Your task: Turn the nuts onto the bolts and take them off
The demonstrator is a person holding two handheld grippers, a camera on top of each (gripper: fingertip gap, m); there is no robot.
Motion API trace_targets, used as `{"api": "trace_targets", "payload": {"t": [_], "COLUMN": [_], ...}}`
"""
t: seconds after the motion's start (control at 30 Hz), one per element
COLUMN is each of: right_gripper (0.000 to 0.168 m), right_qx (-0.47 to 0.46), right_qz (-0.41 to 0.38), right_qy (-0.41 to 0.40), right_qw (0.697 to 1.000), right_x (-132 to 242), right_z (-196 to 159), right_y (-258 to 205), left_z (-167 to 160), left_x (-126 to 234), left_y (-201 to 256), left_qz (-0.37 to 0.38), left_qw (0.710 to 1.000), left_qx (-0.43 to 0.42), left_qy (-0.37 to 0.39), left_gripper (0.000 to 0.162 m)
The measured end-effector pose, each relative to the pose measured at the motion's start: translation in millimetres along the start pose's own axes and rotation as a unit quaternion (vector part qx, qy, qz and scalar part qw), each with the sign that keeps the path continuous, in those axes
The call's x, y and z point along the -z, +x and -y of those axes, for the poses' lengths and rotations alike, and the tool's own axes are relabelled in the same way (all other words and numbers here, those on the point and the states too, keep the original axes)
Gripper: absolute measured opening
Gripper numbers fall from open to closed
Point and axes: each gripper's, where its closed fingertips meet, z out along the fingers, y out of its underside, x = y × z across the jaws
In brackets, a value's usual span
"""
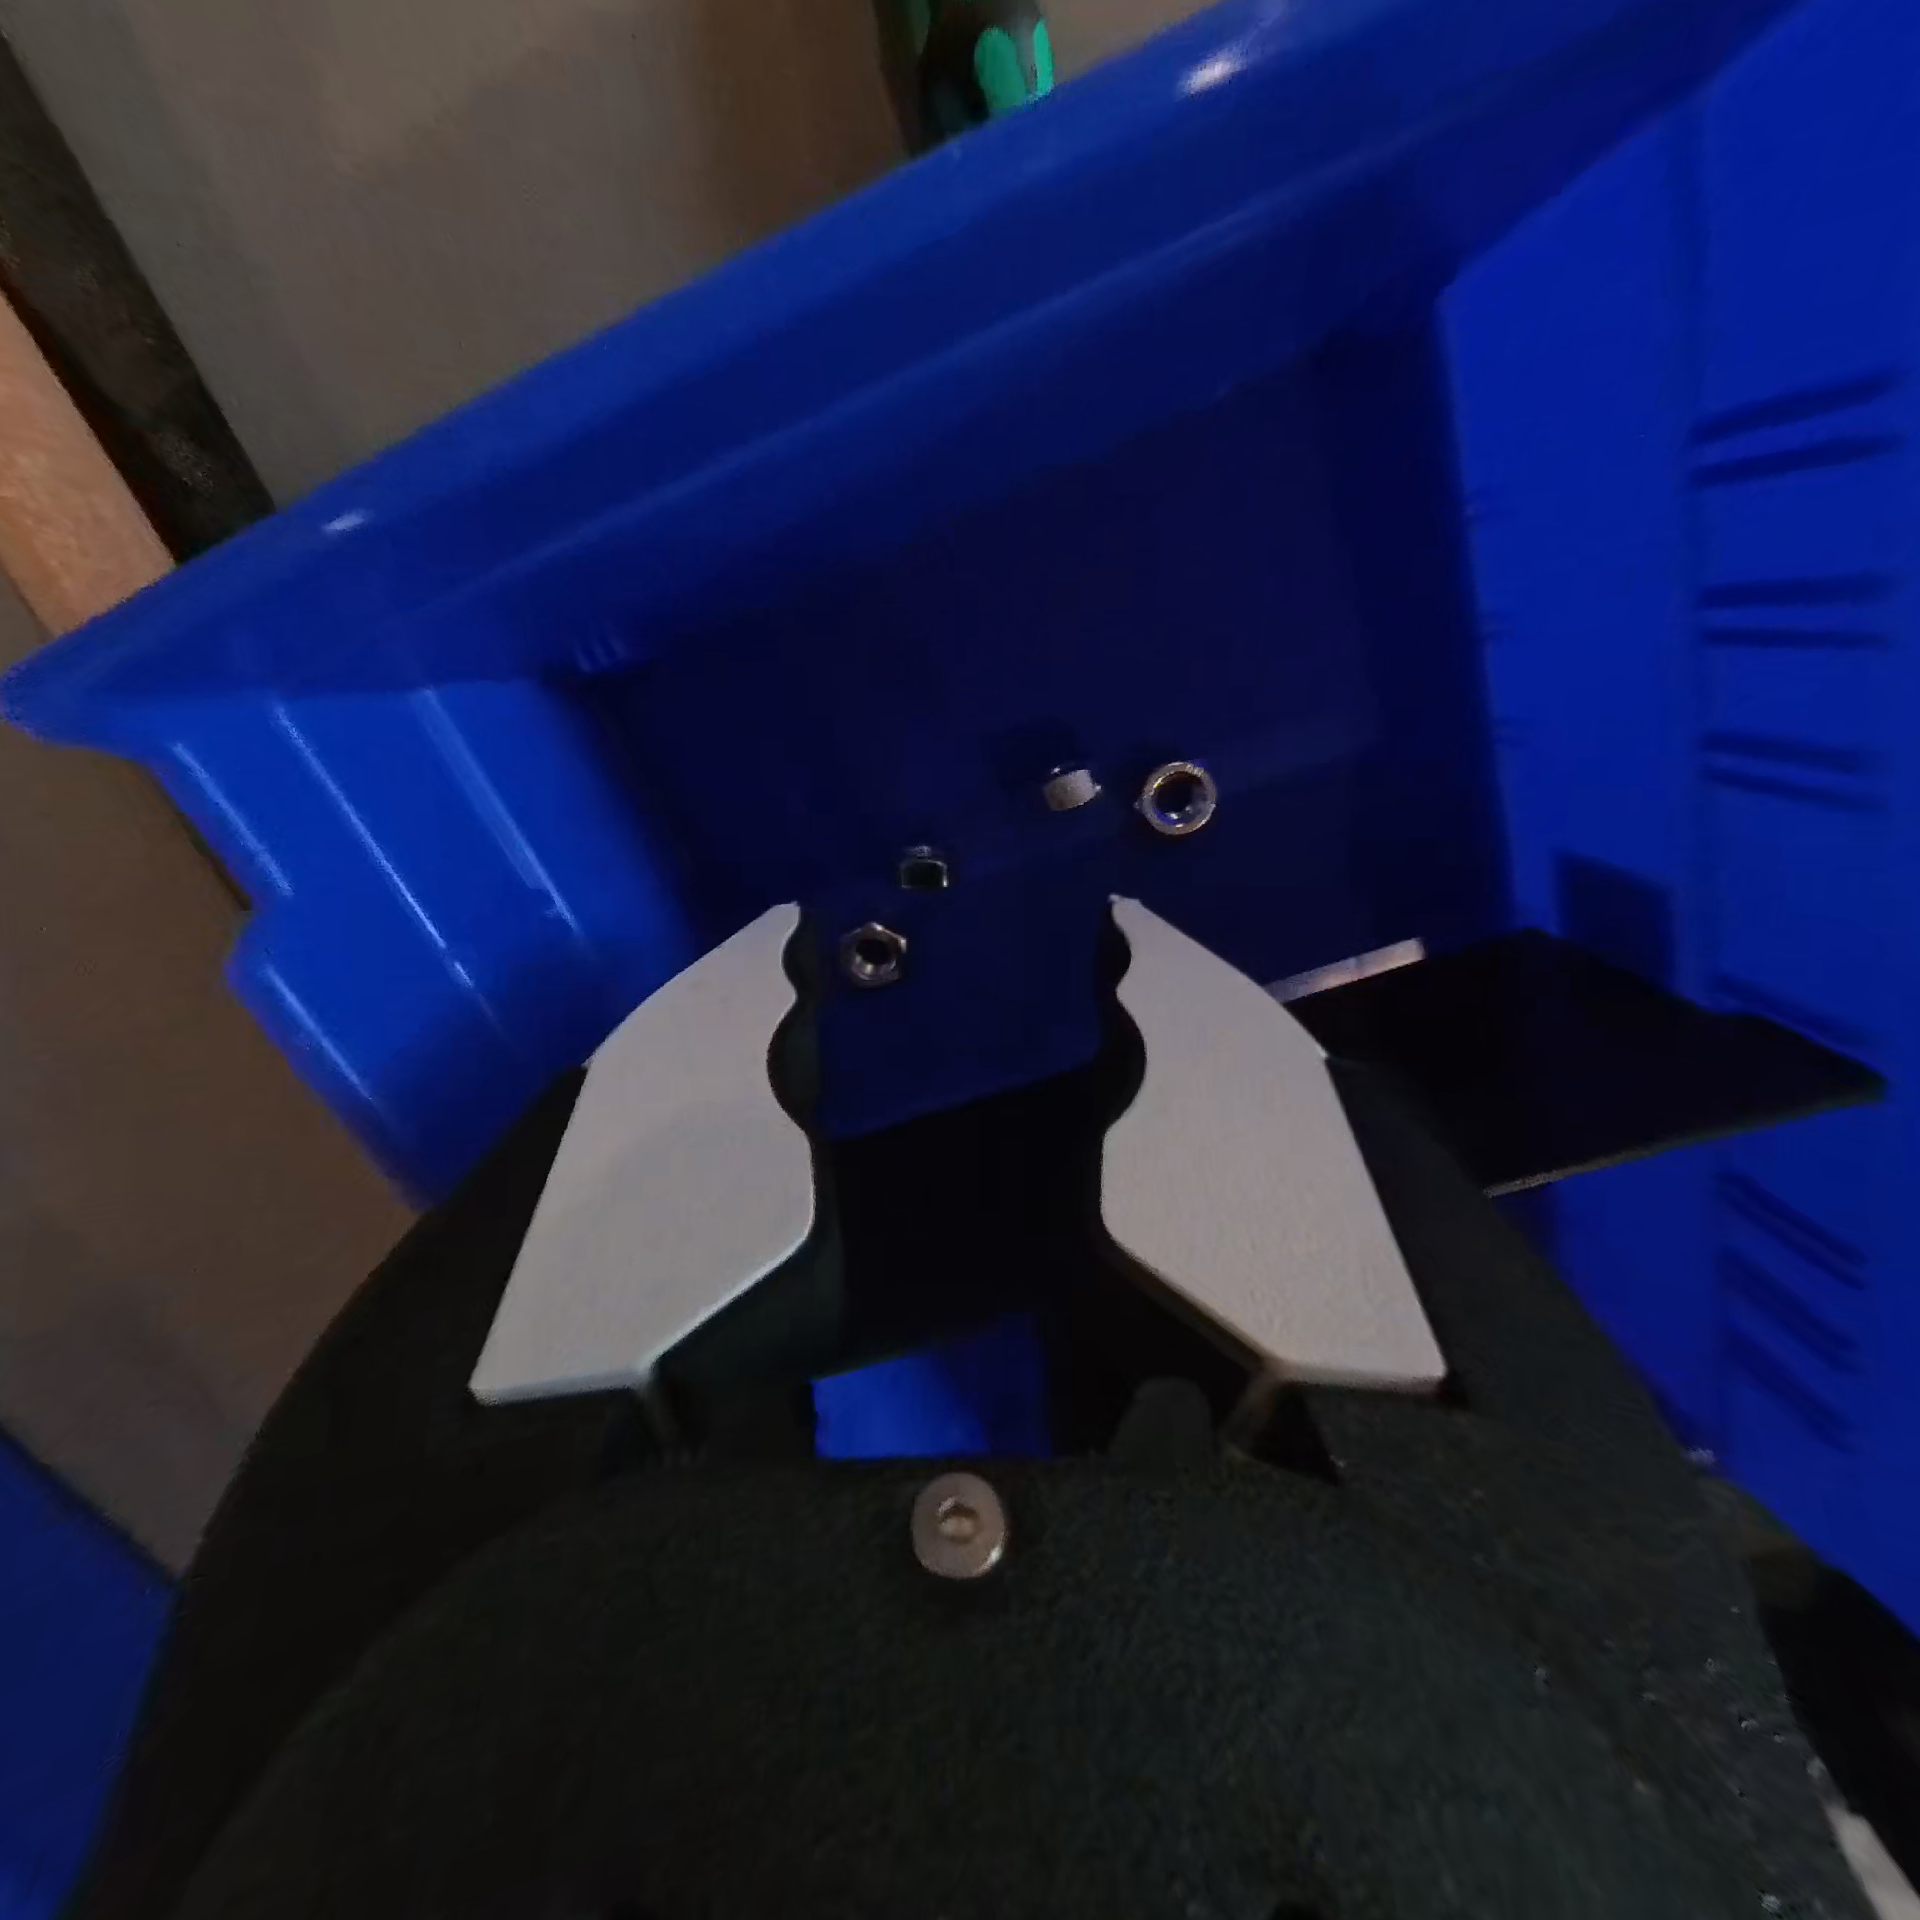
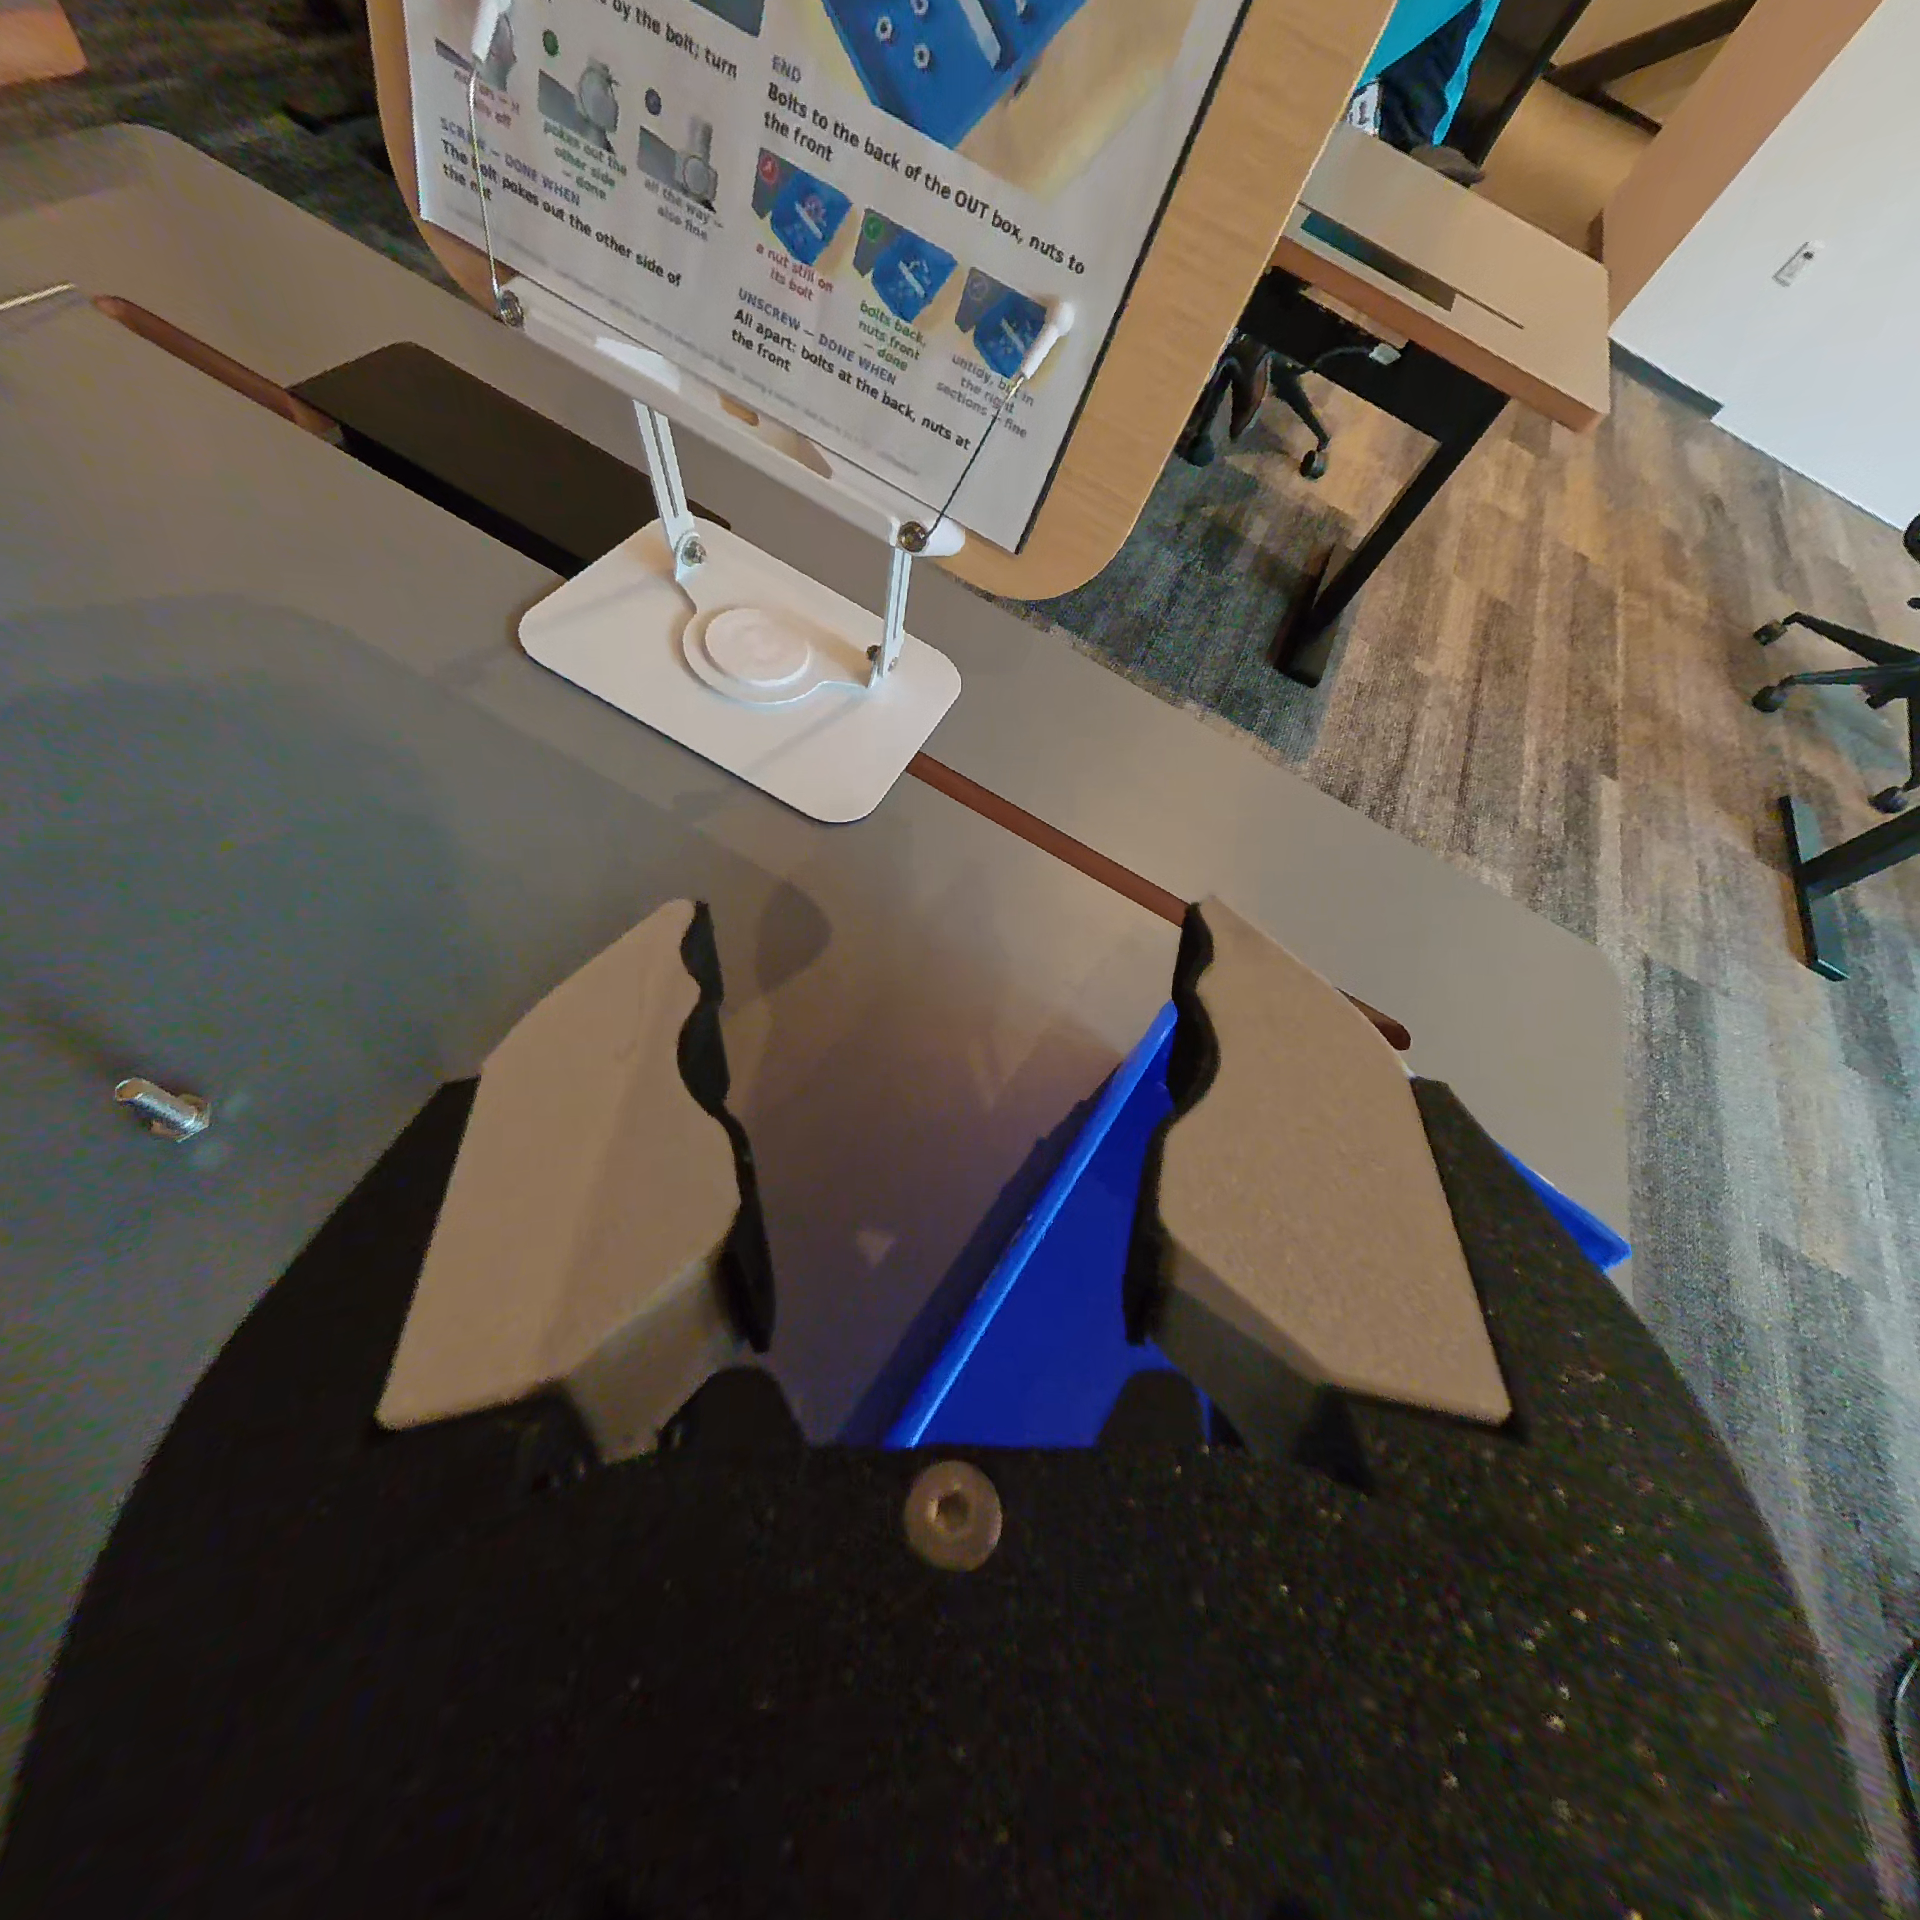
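Grey tabletop (image 2: 312, 831) carries a lone bolt (image 2: 164, 1110) at far left and a white document stand (image 2: 743, 665) beyond. My right gripper (image 2: 940, 935) hovers spread wide, empty, above a blue bin (image 2: 1039, 1278). My left gripper (image 1: 956, 914), also spread, reaches into a blue bin (image 1: 935, 416) holding four nuts (image 1: 875, 953), the nearest just beside its left finger.

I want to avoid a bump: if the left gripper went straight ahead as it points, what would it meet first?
The left gripper, jaws open, points down into the blue bin. It would probably meet the bin's floor first, close to the nut by its left fingertip; depth is unclear.
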Motion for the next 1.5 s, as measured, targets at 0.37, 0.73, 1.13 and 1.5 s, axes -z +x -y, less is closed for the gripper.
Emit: {"api": "trace_targets", "payload": {"t": [0.37, 0.73, 1.13, 1.5], "right_gripper": [0.083, 0.084, 0.084, 0.084], "right_qx": [0.01, 0.019, 0.023, 0.028], "right_qz": [-0.007, -0.009, -0.012, -0.007], "right_qy": [-0.005, -0.013, -0.015, -0.019], "right_qw": [1.0, 1.0, 1.0, 0.999], "right_x": [-2, -6, -6, -7], "right_z": [0, -1, -1, -2], "right_y": [0, -3, -4, -7], "left_z": [-4, -10, -10, -1], "left_x": [-25, -38, -46, -15], "left_y": [-4, -6, -6, 1], "left_qz": [-0.035, -0.051, -0.058, -0.068], "left_qw": [0.998, 0.995, 0.994, 0.996], "left_qx": [-0.017, -0.025, -0.028, -0.029], "left_qy": [-0.058, -0.084, -0.083, -0.059], "left_gripper": [0.041, 0.036, 0.026, 0.02]}}
